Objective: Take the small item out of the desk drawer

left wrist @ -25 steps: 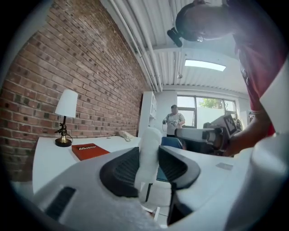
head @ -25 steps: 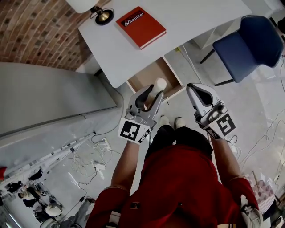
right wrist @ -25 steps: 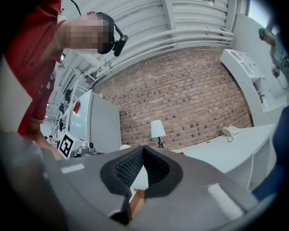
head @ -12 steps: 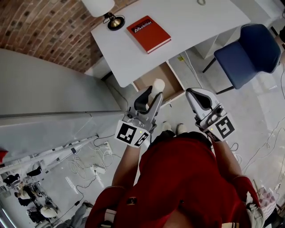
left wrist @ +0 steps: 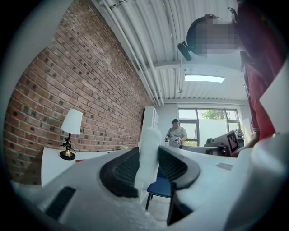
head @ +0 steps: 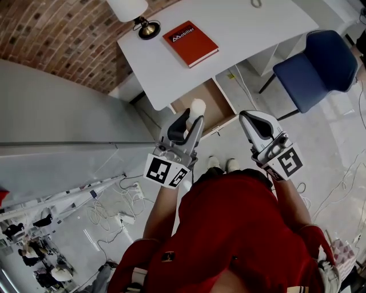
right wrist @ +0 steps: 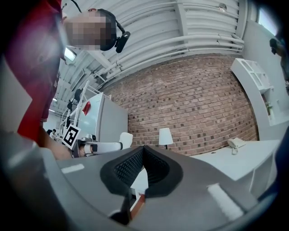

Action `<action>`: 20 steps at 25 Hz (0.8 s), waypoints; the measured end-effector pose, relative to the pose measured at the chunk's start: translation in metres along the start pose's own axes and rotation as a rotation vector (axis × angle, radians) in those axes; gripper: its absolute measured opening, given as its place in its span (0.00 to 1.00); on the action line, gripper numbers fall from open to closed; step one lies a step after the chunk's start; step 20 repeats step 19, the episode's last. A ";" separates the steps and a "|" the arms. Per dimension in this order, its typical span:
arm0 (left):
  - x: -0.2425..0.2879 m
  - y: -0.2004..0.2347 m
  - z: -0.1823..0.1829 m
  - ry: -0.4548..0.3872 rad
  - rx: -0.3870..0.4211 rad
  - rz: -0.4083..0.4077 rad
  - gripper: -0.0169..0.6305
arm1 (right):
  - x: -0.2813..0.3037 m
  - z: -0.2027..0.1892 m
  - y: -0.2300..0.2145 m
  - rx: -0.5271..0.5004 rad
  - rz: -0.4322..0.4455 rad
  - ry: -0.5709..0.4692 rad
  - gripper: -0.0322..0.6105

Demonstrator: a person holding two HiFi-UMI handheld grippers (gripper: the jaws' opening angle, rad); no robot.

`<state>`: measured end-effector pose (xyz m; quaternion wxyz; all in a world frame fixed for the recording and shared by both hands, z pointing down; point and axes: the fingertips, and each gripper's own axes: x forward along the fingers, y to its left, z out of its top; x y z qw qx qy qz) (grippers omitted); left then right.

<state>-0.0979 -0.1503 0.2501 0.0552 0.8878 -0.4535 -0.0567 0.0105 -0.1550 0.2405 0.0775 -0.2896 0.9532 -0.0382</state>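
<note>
My left gripper (head: 191, 119) is shut on a small white item (head: 197, 106), held upright above the open drawer (head: 210, 101) of the white desk (head: 251, 28). In the left gripper view the white item (left wrist: 148, 153) stands pinched between the two dark pads (left wrist: 122, 173), its top poking above them. My right gripper (head: 251, 122) hangs to the right of the drawer, jaws shut and holding nothing. In the right gripper view its pads (right wrist: 156, 168) meet at the tips, and the left gripper with the white item (right wrist: 125, 139) shows beyond.
A red book (head: 190, 42) and a lamp (head: 135, 12) rest on the desk. A blue chair (head: 323, 62) stands at the right. A brick wall (head: 57, 40) and a grey partition (head: 63, 109) lie to the left. Cables (head: 114, 206) trail over the floor.
My left gripper has risen slightly with the white item and shifted a little to the left. The right gripper has stayed in place.
</note>
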 end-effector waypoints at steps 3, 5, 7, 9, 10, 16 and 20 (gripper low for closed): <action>-0.002 -0.002 -0.003 0.004 -0.001 -0.005 0.25 | -0.001 -0.001 0.003 -0.001 0.000 -0.001 0.07; -0.004 -0.003 -0.004 0.005 -0.003 -0.005 0.25 | -0.001 0.000 0.004 -0.002 0.001 0.000 0.07; -0.005 -0.004 -0.004 0.004 -0.004 -0.006 0.25 | -0.001 0.000 0.006 -0.005 0.001 0.002 0.07; -0.007 -0.004 -0.004 0.002 -0.004 -0.007 0.25 | -0.002 0.001 0.007 -0.008 -0.001 0.000 0.07; -0.008 -0.005 -0.005 0.001 -0.005 -0.008 0.25 | -0.003 0.000 0.008 -0.009 -0.002 0.000 0.07; -0.013 -0.002 -0.008 0.002 -0.015 -0.010 0.25 | -0.003 -0.001 0.011 -0.013 -0.009 0.008 0.07; -0.014 0.000 -0.009 -0.004 -0.019 -0.012 0.25 | -0.002 -0.001 0.013 -0.018 -0.011 0.005 0.07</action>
